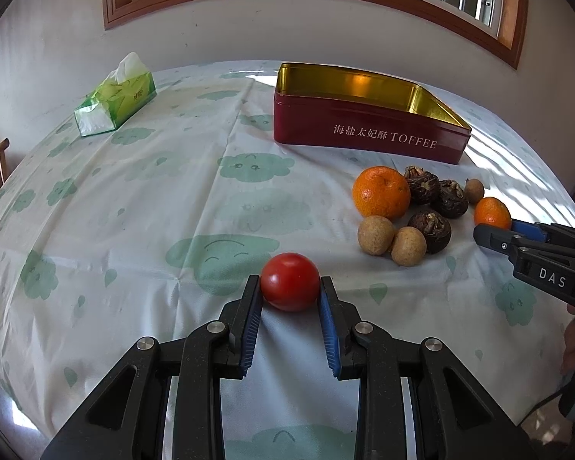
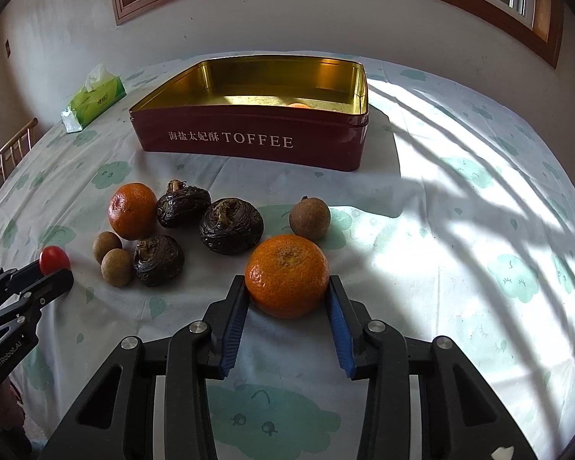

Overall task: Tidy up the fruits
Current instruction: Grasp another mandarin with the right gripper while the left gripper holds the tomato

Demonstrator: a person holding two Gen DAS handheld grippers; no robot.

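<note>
In the left wrist view, a small red tomato [image 1: 289,281] rests on the cloud-print tablecloth, and my left gripper [image 1: 289,287] is shut on it with a blue pad against each side. In the right wrist view, my right gripper [image 2: 286,283] is shut on a mandarin [image 2: 287,274] that sits on the cloth. Just beyond it lie another mandarin [image 2: 132,211], three dark water chestnuts [image 2: 232,226] and brown longans [image 2: 309,217]. The open red TOFFEE tin [image 2: 249,140] stands behind them, with a bit of orange fruit [image 2: 299,105] showing inside.
A green tissue pack [image 1: 115,96] lies at the table's far left. A wooden chair [image 2: 15,149] stands past the left edge. A wall with a window rises behind the table. Strong sunlight falls on the cloth to the right of the tin.
</note>
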